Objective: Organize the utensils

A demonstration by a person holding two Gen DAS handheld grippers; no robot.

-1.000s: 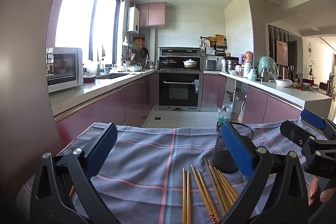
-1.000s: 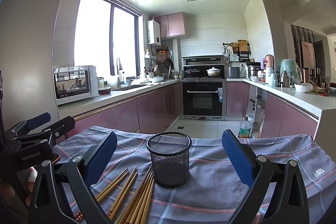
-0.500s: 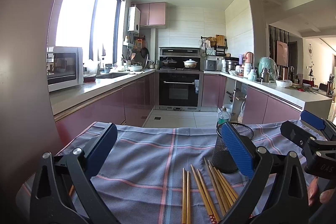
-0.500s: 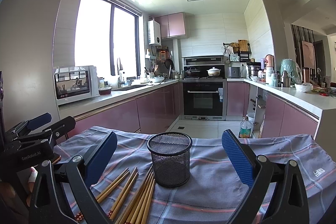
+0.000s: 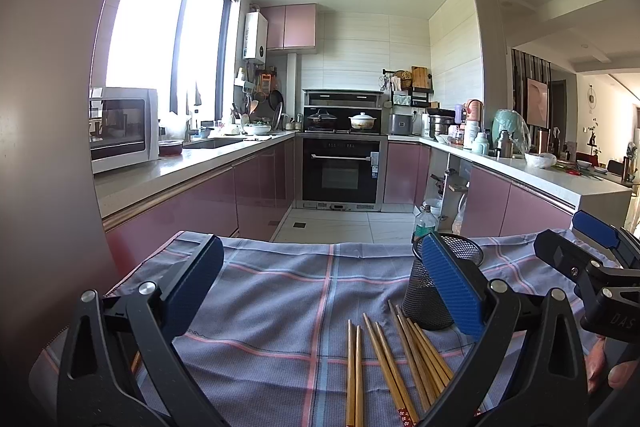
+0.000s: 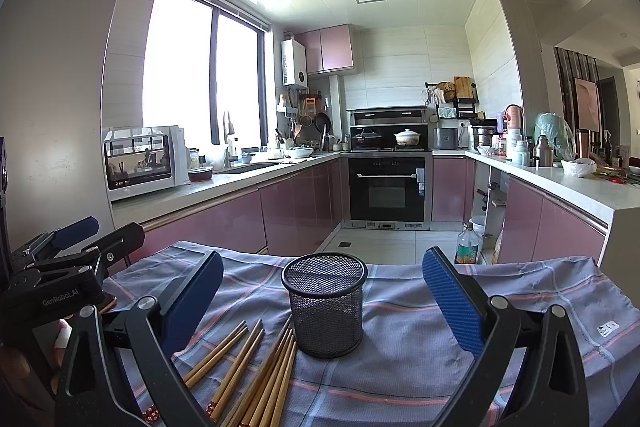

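Several wooden chopsticks (image 5: 394,363) (image 6: 256,371) lie loose on a grey-blue checked cloth (image 5: 280,307) (image 6: 420,355). An upright black mesh cup (image 6: 325,303) (image 5: 428,291) stands just beyond them, empty as far as I can see. My left gripper (image 5: 320,291) hovers open above the cloth, the chopsticks between its fingers and the cup behind its right pad. My right gripper (image 6: 322,307) is open too, its blue pads on either side of the cup without touching it. Each gripper shows at the edge of the other's view.
The cloth-covered table ends at a far edge (image 5: 332,245) with tiled floor beyond. A plastic bottle (image 6: 467,247) stands on that floor by pink cabinets. A microwave (image 6: 142,161) sits on the left counter. An oven (image 5: 340,173) faces me at the back.
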